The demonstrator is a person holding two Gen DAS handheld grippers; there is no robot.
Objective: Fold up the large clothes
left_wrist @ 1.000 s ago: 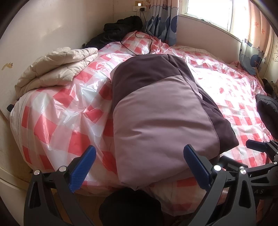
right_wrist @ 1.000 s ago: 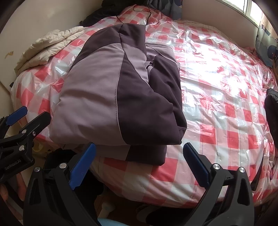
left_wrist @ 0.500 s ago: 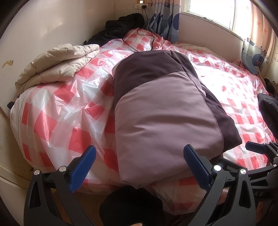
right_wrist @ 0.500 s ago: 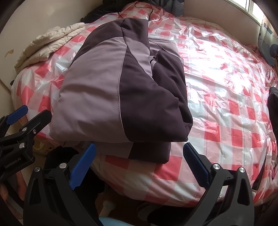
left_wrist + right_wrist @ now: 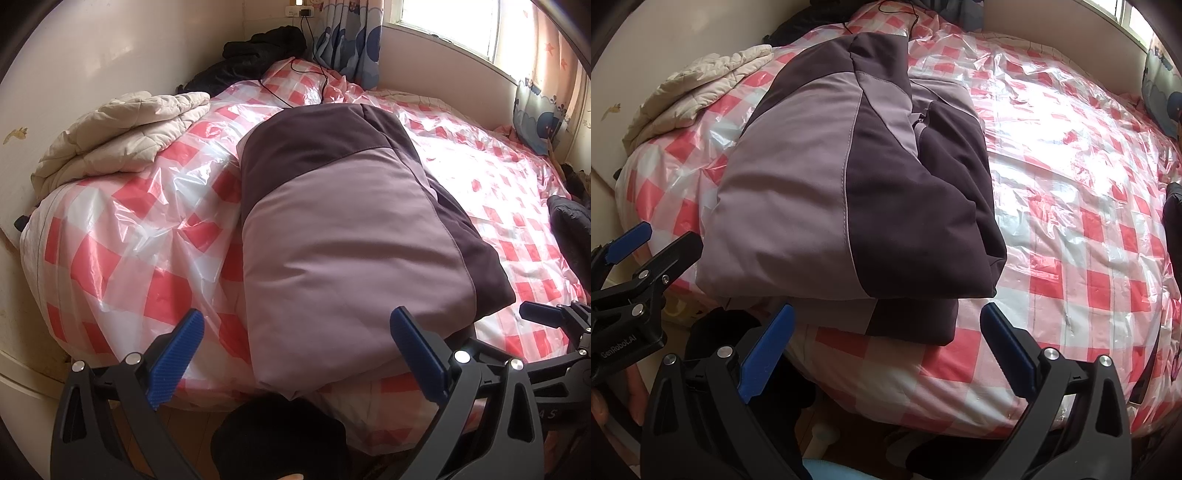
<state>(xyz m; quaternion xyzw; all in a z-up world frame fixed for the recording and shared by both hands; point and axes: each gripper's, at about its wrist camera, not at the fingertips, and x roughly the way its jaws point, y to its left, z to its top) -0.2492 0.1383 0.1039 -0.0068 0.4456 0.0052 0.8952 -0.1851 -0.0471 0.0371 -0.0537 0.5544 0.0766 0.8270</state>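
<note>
Both the left tongs (image 5: 295,354) and the right tongs (image 5: 884,349) hang released and empty just off the bed's near edge, where the folded mauve-and-plum jacket (image 5: 849,177) lies on the bed's (image 5: 1071,221) plastic-covered red-checked sheet.

A folded jacket (image 5: 347,236), lilac with dark purple panels, lies on the bed (image 5: 122,258) under a clear plastic sheet over red checks. The left tongs (image 5: 295,354) hang wide apart at its near edge, gripping nothing. A cream quilt (image 5: 122,136) sits far left.
</note>
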